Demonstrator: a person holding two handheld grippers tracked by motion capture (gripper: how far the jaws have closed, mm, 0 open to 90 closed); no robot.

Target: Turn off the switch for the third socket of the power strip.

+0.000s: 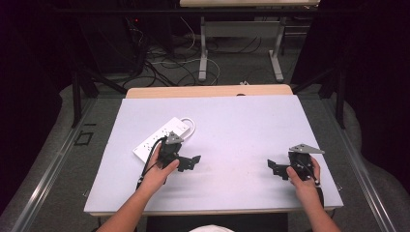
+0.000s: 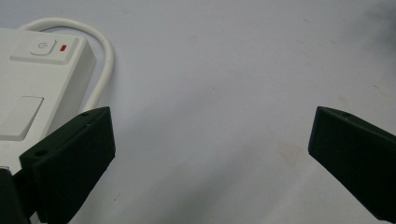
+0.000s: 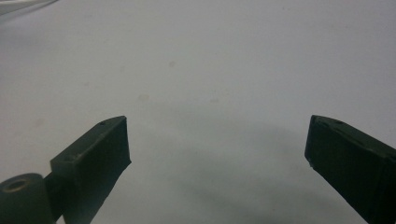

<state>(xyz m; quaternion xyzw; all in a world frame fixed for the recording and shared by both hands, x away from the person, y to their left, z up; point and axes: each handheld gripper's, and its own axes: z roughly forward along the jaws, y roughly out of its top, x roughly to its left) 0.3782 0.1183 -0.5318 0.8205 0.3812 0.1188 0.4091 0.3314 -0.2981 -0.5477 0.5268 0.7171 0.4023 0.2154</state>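
A white mat (image 1: pixel 232 130) is seen spread over a wooden table (image 1: pixel 208 91), with its far edge left bare. A white power strip (image 1: pixel 157 137) is laid on the left half of the mat, angled from near-left to far-right, and its cord (image 1: pixel 191 124) is looped at the far end. In the left gripper view a switch (image 2: pixel 42 48) with a small red mark (image 2: pixel 64 47) is shown on the strip's top face, and the cord is curved around that end. The left gripper (image 1: pixel 187 163) is held in the left hand (image 1: pixel 159 175) just near and right of the strip, low over the mat; its jaws are spread wide with bare mat between them, and one jaw is seen just beside the strip's corner; contact cannot be told. The right gripper (image 1: pixel 276 169) is held in the right hand (image 1: pixel 303 181) on the right side of the mat, well apart from the strip, jaws likewise spread wide over bare mat. A grey plate (image 1: pixel 305 149) is carried on top of the right gripper. Beyond the table, cables (image 1: pixel 169 67) are strewn on the floor by the legs of a second table (image 1: pixel 241 34).
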